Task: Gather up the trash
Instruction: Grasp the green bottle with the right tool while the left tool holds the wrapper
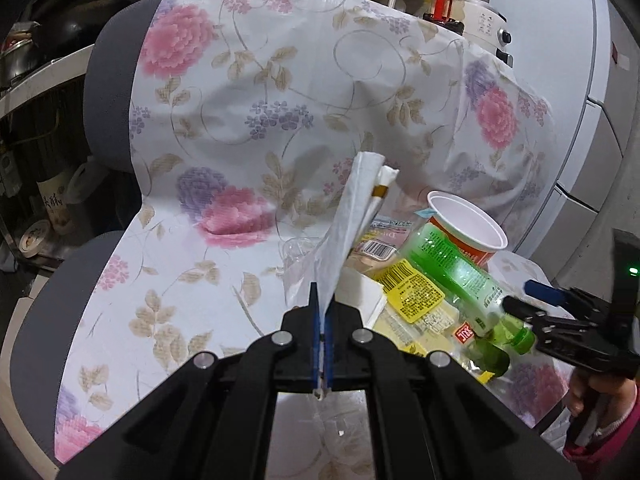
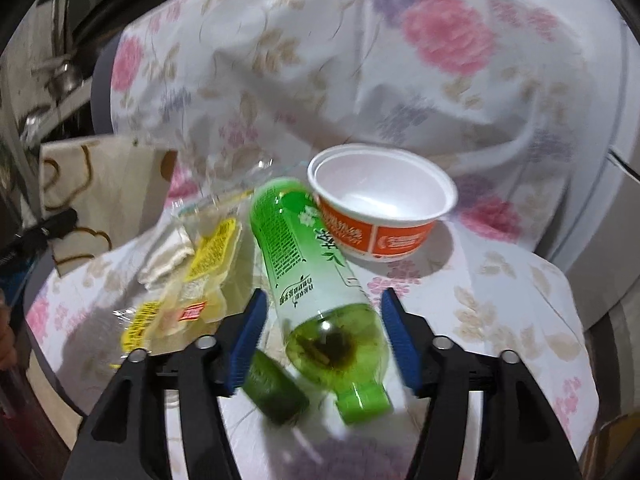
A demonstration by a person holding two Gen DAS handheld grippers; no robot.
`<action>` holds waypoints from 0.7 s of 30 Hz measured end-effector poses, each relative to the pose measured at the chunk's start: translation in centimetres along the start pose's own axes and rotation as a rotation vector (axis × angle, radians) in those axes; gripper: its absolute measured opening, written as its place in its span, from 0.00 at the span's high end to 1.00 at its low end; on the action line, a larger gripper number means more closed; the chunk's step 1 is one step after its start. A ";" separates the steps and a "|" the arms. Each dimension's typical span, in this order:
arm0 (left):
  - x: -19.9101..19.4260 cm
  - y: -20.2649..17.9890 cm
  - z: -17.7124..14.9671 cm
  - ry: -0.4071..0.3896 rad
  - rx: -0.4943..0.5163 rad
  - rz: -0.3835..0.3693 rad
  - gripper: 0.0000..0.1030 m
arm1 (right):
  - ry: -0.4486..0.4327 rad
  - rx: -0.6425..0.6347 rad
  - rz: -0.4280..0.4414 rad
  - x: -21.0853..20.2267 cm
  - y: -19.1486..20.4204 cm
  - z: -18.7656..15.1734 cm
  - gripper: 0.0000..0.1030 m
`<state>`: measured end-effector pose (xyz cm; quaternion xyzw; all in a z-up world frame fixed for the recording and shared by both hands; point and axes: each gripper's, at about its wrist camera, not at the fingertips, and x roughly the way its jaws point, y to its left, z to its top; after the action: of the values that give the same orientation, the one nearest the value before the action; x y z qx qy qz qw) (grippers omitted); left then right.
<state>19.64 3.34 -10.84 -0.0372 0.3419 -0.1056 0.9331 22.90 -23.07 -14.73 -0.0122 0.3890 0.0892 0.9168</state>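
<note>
Pinching a white paper wrapper (image 1: 352, 216) at centre frame, my left tongs (image 1: 322, 308) are clenched on it; my right tongs (image 2: 322, 312) gape around the green bottle (image 2: 316, 276) lying lower centre, not gripping.

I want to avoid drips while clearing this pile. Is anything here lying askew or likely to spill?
The green bottle lies on its side, its base propped against the orange cup, neck toward the right gripper, with dark liquid pooled near its capped neck. The cap looks on, so no spill shows. The cup stands upright and looks empty.
</note>
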 end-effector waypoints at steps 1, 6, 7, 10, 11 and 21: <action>0.1 0.0 0.0 -0.001 0.000 0.002 1.00 | 0.009 -0.008 0.002 0.5 0.1 0.1 0.35; 1.0 0.6 0.0 0.014 -0.013 0.014 1.00 | 0.067 -0.058 0.022 3.7 0.4 1.4 0.34; 1.2 0.7 0.0 0.017 -0.016 0.016 1.00 | 0.076 -0.069 0.028 4.2 0.5 1.6 0.34; 1.5 0.8 0.0 0.019 -0.020 0.016 1.00 | 0.109 -0.090 0.044 5.6 0.7 2.2 0.34; 1.6 0.7 0.0 0.018 -0.020 0.016 1.00 | 0.117 -0.099 0.047 5.9 0.8 2.4 0.34; 0.5 0.3 0.0 -0.005 -0.019 0.020 1.00 | 0.025 -0.174 -0.003 2.6 2.2 1.7 0.43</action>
<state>20.03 3.47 -11.20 -0.0426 0.3411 -0.0928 0.9345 25.46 -20.35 -15.28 -0.0934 0.3913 0.1212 0.9074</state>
